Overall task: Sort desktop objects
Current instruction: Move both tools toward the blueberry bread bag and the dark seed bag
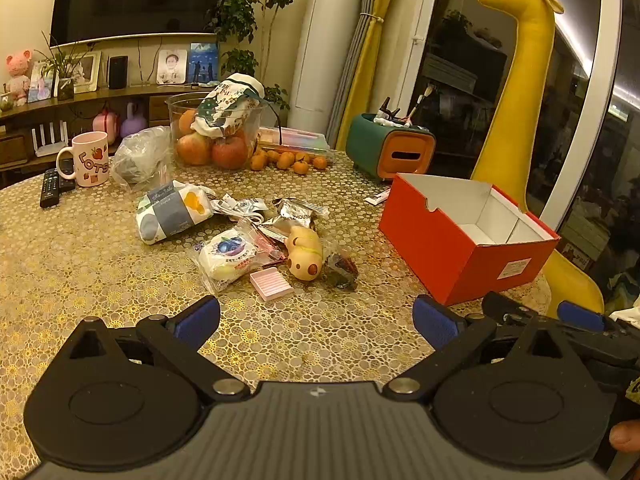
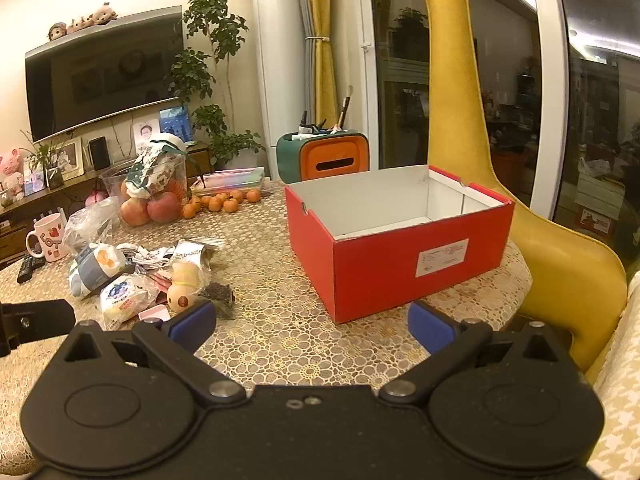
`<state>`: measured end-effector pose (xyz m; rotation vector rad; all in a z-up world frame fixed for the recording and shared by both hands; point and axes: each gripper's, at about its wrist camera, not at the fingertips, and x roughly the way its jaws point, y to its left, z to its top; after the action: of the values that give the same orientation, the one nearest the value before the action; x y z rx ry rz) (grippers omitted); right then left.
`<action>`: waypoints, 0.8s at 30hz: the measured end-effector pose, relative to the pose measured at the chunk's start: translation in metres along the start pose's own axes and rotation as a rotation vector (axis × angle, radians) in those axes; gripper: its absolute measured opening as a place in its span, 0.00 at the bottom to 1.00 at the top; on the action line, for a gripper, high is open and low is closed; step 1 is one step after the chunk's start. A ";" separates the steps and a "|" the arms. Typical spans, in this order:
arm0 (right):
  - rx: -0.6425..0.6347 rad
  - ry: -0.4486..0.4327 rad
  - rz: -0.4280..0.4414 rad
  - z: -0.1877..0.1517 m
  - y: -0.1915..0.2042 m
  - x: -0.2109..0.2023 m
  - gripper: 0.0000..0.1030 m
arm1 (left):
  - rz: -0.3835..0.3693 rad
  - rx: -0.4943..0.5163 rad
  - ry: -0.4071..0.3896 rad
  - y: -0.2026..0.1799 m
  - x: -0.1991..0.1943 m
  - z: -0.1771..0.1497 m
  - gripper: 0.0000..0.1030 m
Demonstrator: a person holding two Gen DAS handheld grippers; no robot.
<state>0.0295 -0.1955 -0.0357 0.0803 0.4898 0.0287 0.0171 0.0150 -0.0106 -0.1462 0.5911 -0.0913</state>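
A heap of small items lies mid-table: a blue-and-white packet [image 1: 172,212], a blueberry snack bag [image 1: 230,256], a tan capybara toy [image 1: 306,252], a pink flat case [image 1: 272,285], a silver packet [image 1: 294,212] and a dark wrapped piece [image 1: 340,272]. An open red box [image 1: 466,236] with a white inside stands to the right, nothing visible in it. My left gripper [image 1: 316,322] hovers open over bare table, short of the heap. My right gripper [image 2: 312,326] is open too, just before the red box [image 2: 400,240], with the capybara toy [image 2: 184,288] at its left.
Behind the heap stand a pink mug [image 1: 90,158], remotes [image 1: 52,188], a clear bag [image 1: 140,156], a fruit bowl [image 1: 216,136], small oranges [image 1: 288,160] and a green-orange desk organiser [image 1: 390,150]. A yellow giraffe chair [image 1: 520,120] stands beyond the table's right edge.
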 end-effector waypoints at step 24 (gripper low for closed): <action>-0.183 0.060 0.127 0.005 0.035 0.096 0.97 | 0.104 0.043 0.037 0.058 0.103 0.013 1.00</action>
<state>0.1163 -0.1566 -0.0729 -0.0693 0.5400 0.2009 0.1124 0.0602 -0.0660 -0.0720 0.6320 -0.0065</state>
